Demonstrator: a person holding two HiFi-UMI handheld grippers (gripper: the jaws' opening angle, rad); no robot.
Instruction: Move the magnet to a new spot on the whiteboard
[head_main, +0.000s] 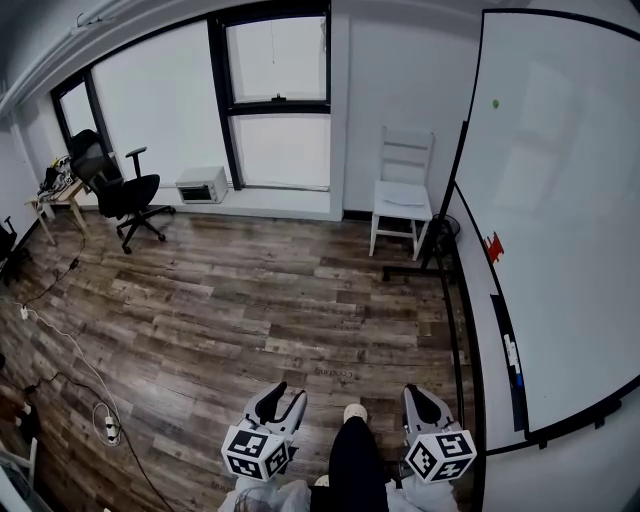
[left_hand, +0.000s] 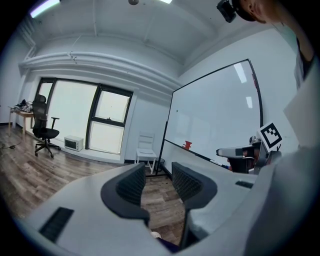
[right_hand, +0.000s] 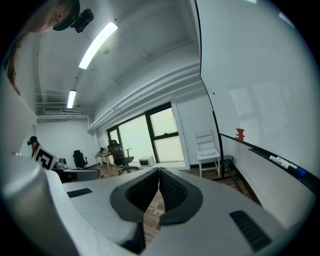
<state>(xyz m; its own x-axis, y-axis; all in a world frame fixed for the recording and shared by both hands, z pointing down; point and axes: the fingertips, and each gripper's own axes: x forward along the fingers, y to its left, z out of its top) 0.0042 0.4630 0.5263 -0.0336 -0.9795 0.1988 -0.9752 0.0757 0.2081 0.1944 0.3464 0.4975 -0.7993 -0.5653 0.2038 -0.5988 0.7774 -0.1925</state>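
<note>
Closest to the head camera, at 6 o'clock in its view, were the person's dark trouser leg (head_main: 357, 465) and the two grippers either side of it. On the left gripper (head_main: 283, 398) the jaws stood well apart with only wood floor (head_main: 260, 310) showing between them; it held nothing. On the right gripper (head_main: 422, 400) the jaws were closed, pad tips touching, with nothing caught in them.

Filling the head view from 1 to 4 o'clock was the whiteboard (head_main: 570, 200), well apart from both grippers. A small green dot (head_main: 495, 103) sat high on it, and by my reading that was the magnet. A red piece (head_main: 493, 246) was stuck low on the board, just above the tray, and may have been another magnet; it was too small to tell. Markers (head_main: 512, 360) lay in the tray.

From the right gripper the green dot lay at about 1 o'clock; from the left gripper, nearer 2 o'clock and farther off. The right hand was plainly the nearer one. The dot looked round, so no long axis should govern how the jaws line up. I judged that the right jaws must first open.
</note>
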